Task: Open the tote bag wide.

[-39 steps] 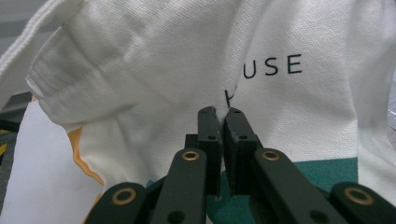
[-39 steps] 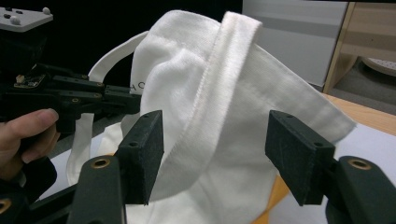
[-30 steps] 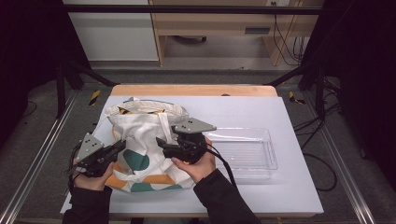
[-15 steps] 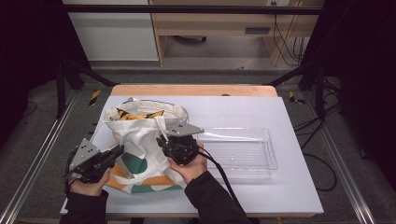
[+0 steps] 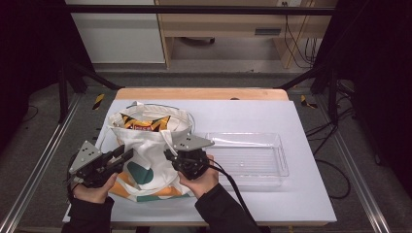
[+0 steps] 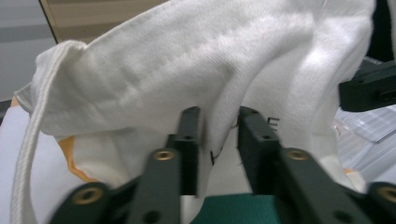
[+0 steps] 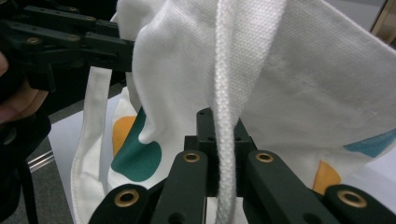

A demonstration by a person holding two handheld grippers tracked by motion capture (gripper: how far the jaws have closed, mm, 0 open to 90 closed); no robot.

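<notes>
A white cloth bag with orange and teal shapes lies at the table's left, its mouth open on an orange snack pack. My left gripper is at the bag's left side. In the left gripper view its jaws have just been opening: they stand apart, with a fold of the bag hanging loose between them. My right gripper is at the bag's right edge. In the right gripper view it is shut on the bag's white cord and the cloth behind it.
A clear plastic tray stands right of the bag, close to my right hand. The white tabletop ends in a wooden strip at the back. Metal rails run along both sides, with dark floor beyond.
My right gripper has shifted slightly left onto the bag's edge and its jaws have closed there. The bag's mouth stands higher. My left gripper has barely moved.
</notes>
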